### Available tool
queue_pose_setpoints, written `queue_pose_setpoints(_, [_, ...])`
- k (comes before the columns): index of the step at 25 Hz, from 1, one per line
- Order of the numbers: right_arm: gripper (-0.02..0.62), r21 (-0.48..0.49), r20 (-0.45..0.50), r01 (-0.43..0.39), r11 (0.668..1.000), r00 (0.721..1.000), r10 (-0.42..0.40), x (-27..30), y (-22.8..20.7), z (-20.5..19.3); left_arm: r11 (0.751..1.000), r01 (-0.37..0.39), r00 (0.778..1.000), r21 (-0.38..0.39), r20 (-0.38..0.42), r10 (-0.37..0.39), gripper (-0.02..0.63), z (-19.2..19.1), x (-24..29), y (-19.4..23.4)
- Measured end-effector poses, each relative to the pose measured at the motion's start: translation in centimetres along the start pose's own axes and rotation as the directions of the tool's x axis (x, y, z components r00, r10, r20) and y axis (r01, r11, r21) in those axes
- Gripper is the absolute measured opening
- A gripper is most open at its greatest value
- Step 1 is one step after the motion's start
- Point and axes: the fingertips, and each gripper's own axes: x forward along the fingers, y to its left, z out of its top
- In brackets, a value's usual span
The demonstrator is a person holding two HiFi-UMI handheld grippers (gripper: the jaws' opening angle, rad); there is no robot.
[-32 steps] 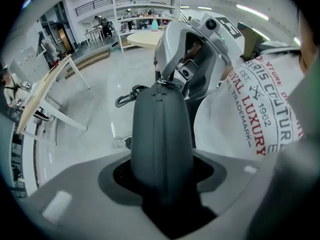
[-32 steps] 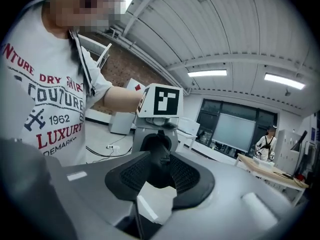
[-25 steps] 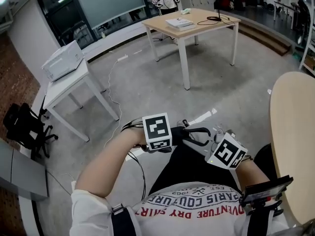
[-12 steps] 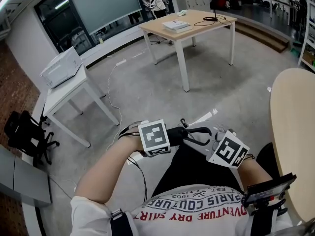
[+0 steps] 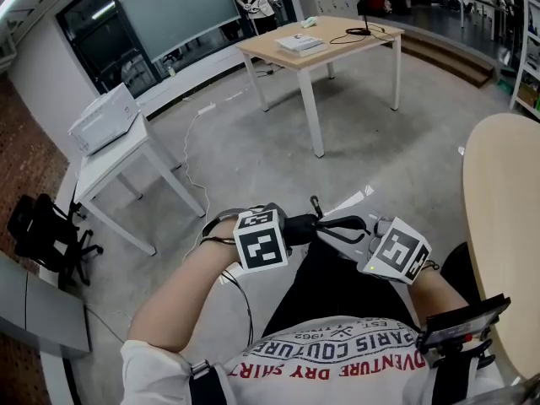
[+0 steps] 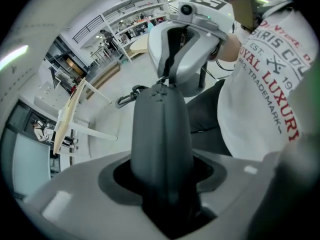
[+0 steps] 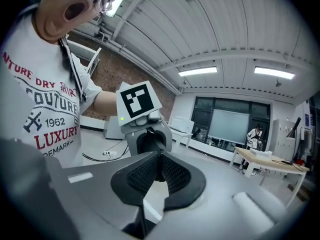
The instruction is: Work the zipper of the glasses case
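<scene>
**Head view.** Glasses case [image 5: 302, 225], dark grey, is held in the air in front of the person's torso. Left gripper [image 5: 283, 230] is on the case's left end, with its marker cube [image 5: 260, 245] just below. Right gripper [image 5: 364, 233] is at the case's right end. A carabiner [image 5: 315, 202] sticks up from the top of the case. A round wooden table [image 5: 506, 226] lies right of the case, and a rectangular table [image 5: 337, 36] stands well beyond it.

**Left gripper view.** Left gripper [image 6: 162, 178] has its jaws clamped on the glasses case [image 6: 160, 134], one dark pad [image 6: 120, 176] on each flank. The case runs straight away from the camera. Its far tip meets the white right gripper [image 6: 172, 54]. The carabiner [image 6: 127, 95] hangs off the case's left side, near that tip.

**Right gripper view.** Right gripper [image 7: 160, 168] has its ribbed pads [image 7: 137, 176] pressed together at the tips, with a gap lower down. Anything thin pinched there is too small to tell. Just past the tips sits the left gripper [image 7: 150, 134], its cube [image 7: 137, 100] on top. The case shows as a dark shape in its mouth [image 7: 152, 140].
</scene>
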Motion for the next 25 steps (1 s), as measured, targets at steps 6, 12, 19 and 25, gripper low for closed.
queue_pose_setpoints(6, [0.003, 0.113, 0.055, -0.021, 0.993, 0.998, 0.015, -0.7, -0.8, 0.5, 0.982, -0.177, 0.982, 0.062, 0.075, 0.172, 0.255, 0.7, -0.3, 2.0])
queue_pose_setpoints(12, [0.000, 0.172, 0.072, -0.054, 0.984, 0.997, 0.042, -1.0, -0.9, 0.7, 0.931, -0.334, 0.941, 0.145, 0.109, 0.321, 0.253, 0.8, -0.7, 3.4])
queue_pose_setpoints(19, [-0.002, 0.221, 0.078, -0.088, 0.971, 0.994, 0.072, -1.5, -1.4, 0.8, 0.835, -0.499, 0.865, 0.230, 0.175, 0.469, 0.253, 1.1, -2.2, 5.0])
queue_pose_setpoints(25, [0.000, 0.238, 0.090, -0.098, 0.966, 0.993, 0.079, -2.3, -1.8, 0.6, 0.774, -0.575, 0.817, 0.265, 0.239, 0.525, 0.252, 1.7, -3.2, 5.3])
